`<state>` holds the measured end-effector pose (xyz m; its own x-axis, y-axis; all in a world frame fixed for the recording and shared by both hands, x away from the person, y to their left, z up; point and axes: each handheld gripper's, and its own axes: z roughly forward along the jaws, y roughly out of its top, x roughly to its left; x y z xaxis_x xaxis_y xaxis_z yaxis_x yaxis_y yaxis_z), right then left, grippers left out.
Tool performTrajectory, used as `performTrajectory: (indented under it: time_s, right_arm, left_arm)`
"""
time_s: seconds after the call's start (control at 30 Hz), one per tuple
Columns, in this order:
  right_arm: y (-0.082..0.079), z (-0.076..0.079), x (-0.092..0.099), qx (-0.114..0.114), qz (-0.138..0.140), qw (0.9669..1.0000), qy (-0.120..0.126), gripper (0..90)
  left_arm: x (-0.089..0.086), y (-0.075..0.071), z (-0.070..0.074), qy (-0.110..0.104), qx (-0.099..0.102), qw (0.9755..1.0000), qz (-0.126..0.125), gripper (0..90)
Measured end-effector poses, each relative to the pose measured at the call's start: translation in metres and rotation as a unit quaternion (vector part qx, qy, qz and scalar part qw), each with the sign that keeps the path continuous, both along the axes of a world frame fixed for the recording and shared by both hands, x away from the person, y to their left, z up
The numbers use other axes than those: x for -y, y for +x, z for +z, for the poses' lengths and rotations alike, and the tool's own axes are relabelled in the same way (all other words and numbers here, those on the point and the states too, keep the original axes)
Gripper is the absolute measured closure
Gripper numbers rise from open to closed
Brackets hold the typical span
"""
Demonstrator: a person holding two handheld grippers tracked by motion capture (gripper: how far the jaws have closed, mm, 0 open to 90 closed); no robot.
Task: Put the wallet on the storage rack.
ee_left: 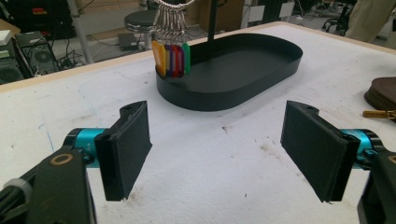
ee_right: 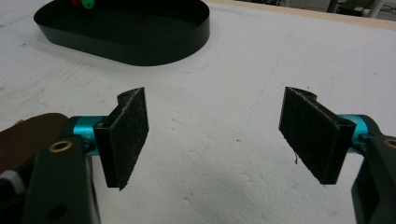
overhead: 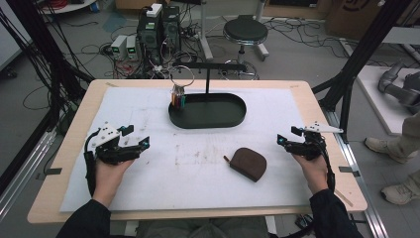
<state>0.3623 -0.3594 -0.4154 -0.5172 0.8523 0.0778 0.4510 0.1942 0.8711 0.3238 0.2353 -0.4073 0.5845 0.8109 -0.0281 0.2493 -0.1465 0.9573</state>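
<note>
A black oval tray (overhead: 233, 119) with an upright T-shaped stand (overhead: 207, 74) sits at the table's far middle. From the stand's left arm hangs a metal ring with several coloured key tags (overhead: 178, 97), seen close in the left gripper view as key tags (ee_left: 172, 58) over the tray (ee_left: 261, 70). A brown zipped pouch (overhead: 247, 163) lies right of centre; its edge shows as pouch (ee_left: 380, 93) and pouch (ee_right: 23, 137). My left gripper (overhead: 136, 136) is open above the white mat at the left, holding nothing. My right gripper (overhead: 286, 136) is open at the right, right of the pouch.
A white mat (overhead: 148, 119) covers the wooden table (overhead: 74, 124). Behind the table are a stool (overhead: 245, 30), computer boxes (overhead: 158, 29) and floor cables. Black frame posts (overhead: 346, 84) stand at the right, where a person's shoes (overhead: 381, 145) show.
</note>
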Motion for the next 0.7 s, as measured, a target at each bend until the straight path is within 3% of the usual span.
performTrajectory:
  time_s: [0.23,0.43,0.63,0.7]
  right_arm:
    - [-0.012,0.011,0.0,0.011,0.004,0.9999,0.013,24.6]
    - [-0.031,0.02,-0.009,0.012,0.028,0.9994,0.013,24.8]
    - [-0.045,0.008,-0.029,-0.024,0.074,0.9969,0.01,25.8]
    - [-0.045,0.002,-0.036,-0.038,0.081,0.996,0.002,31.7]
  left_arm:
    - [0.004,0.002,0.003,0.001,0.005,1.0,-0.001,24.0]
    - [0.009,0.001,0.004,0.004,0.011,0.9999,-0.011,24.0]
    - [0.012,0.0,0.002,0.004,0.01,0.9997,-0.02,24.0]
    - [0.013,-0.001,0.003,0.005,0.01,0.9997,-0.021,24.0]
